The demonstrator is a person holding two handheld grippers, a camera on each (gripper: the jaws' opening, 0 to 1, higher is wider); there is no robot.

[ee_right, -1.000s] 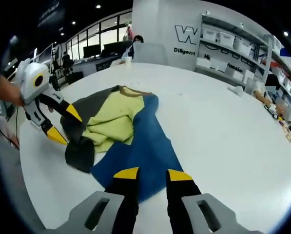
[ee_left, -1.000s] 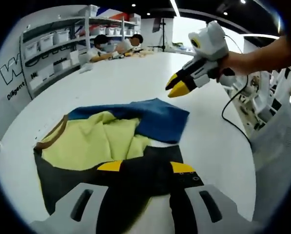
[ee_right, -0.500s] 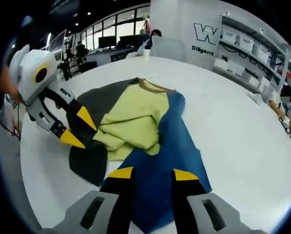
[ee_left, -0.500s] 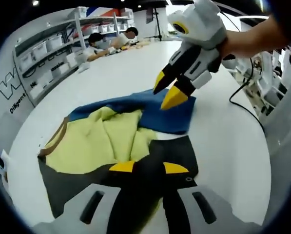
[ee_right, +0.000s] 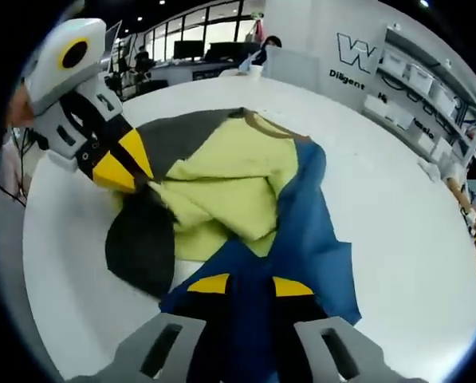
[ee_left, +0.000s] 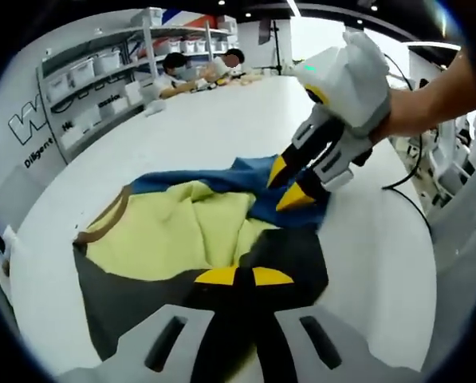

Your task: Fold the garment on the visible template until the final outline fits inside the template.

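A colour-block garment lies crumpled on the white table [ee_left: 222,120]: yellow-green middle [ee_left: 174,231], blue part [ee_left: 245,171], dark grey part [ee_left: 277,255] and a brown collar [ee_left: 106,227]. My left gripper [ee_left: 244,276] is at the near dark grey edge, jaws pressed together on that cloth. In the right gripper view it is the white and yellow left gripper [ee_right: 122,163] pinching the grey fabric [ee_right: 142,247] beside the yellow fold [ee_right: 230,187]. My right gripper [ee_right: 251,285] is down on the blue part [ee_right: 309,231], jaws a little apart with blue cloth between them. It enters the left gripper view as the right gripper [ee_left: 289,185].
Shelving with white bins [ee_left: 86,68] lines the wall past the table. People sit at the table's far end [ee_left: 202,68]. A black cable [ee_left: 409,199] hangs off the table's right edge. Bare white tabletop surrounds the garment.
My left gripper's jaws have come together on the dark grey cloth. The right gripper has dropped from above the table onto the blue part, and its jaws have narrowed.
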